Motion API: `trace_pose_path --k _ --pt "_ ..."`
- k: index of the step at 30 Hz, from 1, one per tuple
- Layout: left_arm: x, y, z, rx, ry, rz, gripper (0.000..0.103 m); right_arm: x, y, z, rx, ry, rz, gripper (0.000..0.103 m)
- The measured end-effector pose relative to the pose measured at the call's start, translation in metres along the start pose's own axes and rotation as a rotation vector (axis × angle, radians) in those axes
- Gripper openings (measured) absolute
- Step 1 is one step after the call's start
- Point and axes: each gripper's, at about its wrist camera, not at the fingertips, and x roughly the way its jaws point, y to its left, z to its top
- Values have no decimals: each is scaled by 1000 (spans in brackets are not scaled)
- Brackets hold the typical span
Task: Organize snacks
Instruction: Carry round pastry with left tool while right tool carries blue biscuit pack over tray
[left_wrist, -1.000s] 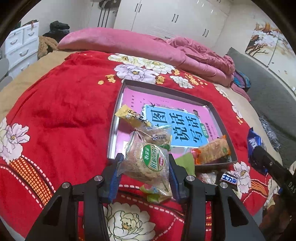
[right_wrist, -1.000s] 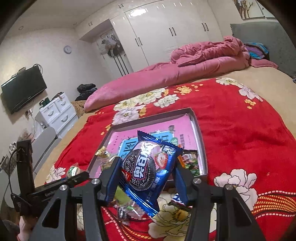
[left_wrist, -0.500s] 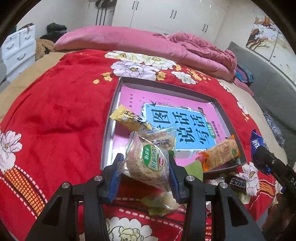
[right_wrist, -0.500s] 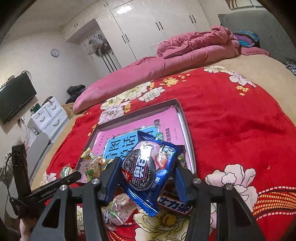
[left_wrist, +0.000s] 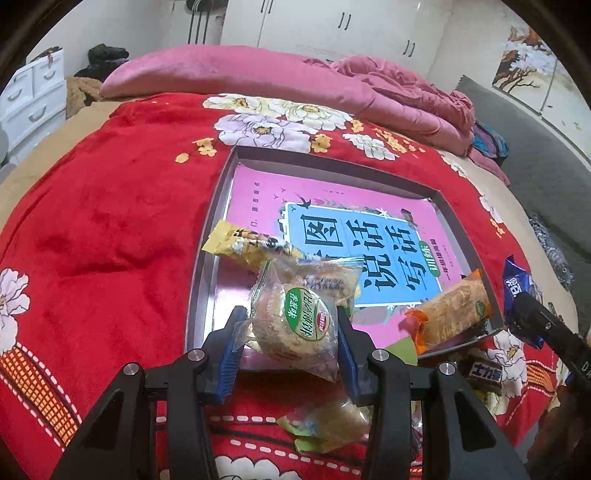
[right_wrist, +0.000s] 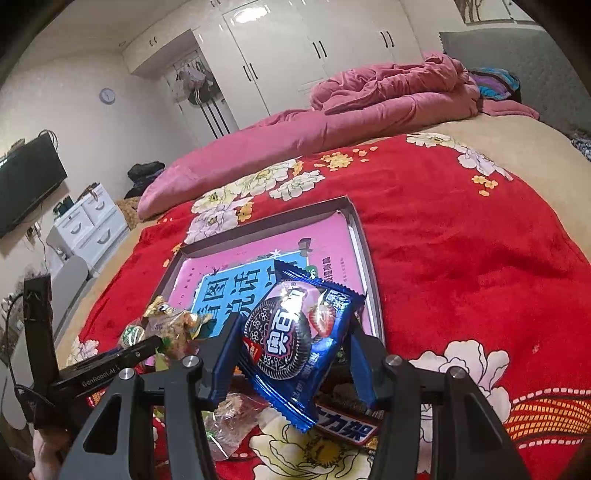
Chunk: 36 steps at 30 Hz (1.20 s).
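My left gripper (left_wrist: 290, 328) is shut on a clear-wrapped round cake with a green label (left_wrist: 295, 325), held above the near left part of a grey tray (left_wrist: 207, 251) lined with a pink and blue book. In the tray lie a yellow packet (left_wrist: 243, 247), a clear cake packet (left_wrist: 328, 277) and an orange packet (left_wrist: 450, 310). My right gripper (right_wrist: 291, 339) is shut on a blue Oreo packet (right_wrist: 295, 339), held above the tray's near right corner (right_wrist: 373, 306). The Oreo packet also shows at the right edge of the left wrist view (left_wrist: 517, 284).
The tray sits on a red flowered blanket (left_wrist: 110, 229) on a bed. Loose snacks lie on the blanket in front of the tray: a Snickers bar (right_wrist: 347, 428), a green-cornered packet (left_wrist: 325, 424) and a clear wrapper (right_wrist: 229, 421). Pink bedding (left_wrist: 295, 77) lies behind.
Both grippers have moved forward toward the tray with their snacks still held. The tray looks nearer in both views.
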Motion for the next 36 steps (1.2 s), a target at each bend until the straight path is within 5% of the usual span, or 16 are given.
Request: trace_pose_path --k 15,36 --pt "7 -3 3 7 0 -4 47 22 2 1 -23 43 -47 54" --pt "8 -5 4 6 -1 -2 49 53 25 -2 -90 98 -5 54"
